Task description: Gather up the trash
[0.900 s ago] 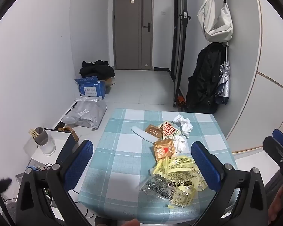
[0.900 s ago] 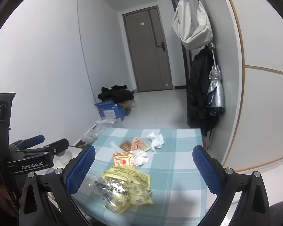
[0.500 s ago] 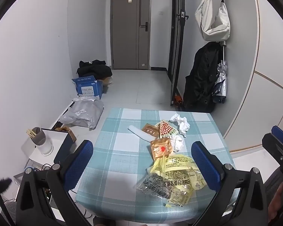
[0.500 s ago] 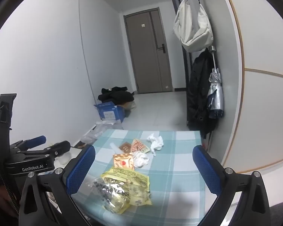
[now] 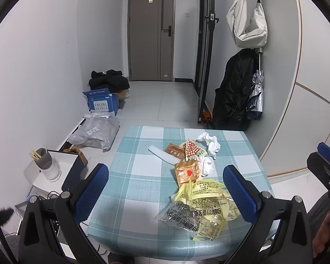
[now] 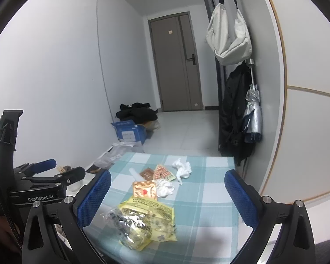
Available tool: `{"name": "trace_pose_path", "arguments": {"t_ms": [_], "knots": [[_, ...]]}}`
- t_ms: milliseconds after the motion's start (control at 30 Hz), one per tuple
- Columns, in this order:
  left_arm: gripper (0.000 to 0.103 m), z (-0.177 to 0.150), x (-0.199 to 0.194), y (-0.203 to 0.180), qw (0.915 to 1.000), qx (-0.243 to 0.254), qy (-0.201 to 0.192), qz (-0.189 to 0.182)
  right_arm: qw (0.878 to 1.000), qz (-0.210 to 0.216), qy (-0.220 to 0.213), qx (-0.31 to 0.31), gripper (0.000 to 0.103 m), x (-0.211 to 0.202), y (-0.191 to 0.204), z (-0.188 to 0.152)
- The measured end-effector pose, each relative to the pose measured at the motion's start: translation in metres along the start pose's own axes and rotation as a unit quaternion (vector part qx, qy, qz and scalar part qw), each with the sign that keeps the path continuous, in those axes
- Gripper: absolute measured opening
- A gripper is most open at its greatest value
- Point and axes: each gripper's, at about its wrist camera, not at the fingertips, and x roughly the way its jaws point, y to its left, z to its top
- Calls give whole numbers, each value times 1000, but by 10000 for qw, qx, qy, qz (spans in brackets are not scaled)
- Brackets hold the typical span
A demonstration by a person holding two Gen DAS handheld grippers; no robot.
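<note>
A: On the checked table point(image 5: 140, 189) we have all the trash in one loose trail, from the far right corner down toward the near edge. Biggest first?

B: We think so. We take the yellow wrapper point(image 5: 211, 200) at the near end, lying partly over a clear crinkled bag point(image 5: 178, 214). Both look slippery and light (they may slide off the edge if we push instead of pinch).

A: And our tools?

B: Our left gripper point(image 5: 165, 193) hangs above the near edge with its blue pads spread wide and nothing between them. Our right gripper point(image 6: 167, 194) is the same, wide apart and empty, tilted gently down at the pile.

A: So we come down over a raised fold of the yellow wrapper, not flat on the cloth.

B: Yes, and we close only once a pad sits on each side. After that, the orange packet point(image 5: 187, 172) just beyond, then the brown sachet point(image 5: 175, 151) and the red patterned packet point(image 5: 193, 150).

A: Last, the crumpled tissue point(image 5: 210, 142) at the far end and the smaller wad point(image 5: 205, 165) beside the orange packet.
</note>
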Motion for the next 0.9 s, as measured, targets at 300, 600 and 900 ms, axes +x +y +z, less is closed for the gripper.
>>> {"name": "trace_pose_path", "arguments": {"t_ms": [300, 600, 900], "knots": [[102, -2, 0, 0, 10000, 33, 25, -76, 10000, 87, -8, 38, 103, 0, -1, 0], [102, -2, 0, 1, 10000, -27, 38, 9, 9998, 124, -146, -44, 103, -3, 1, 0], [102, -2, -1, 1, 10000, -26, 12, 72, 9999, 108, -91, 8, 103, 0, 0, 0]]}}
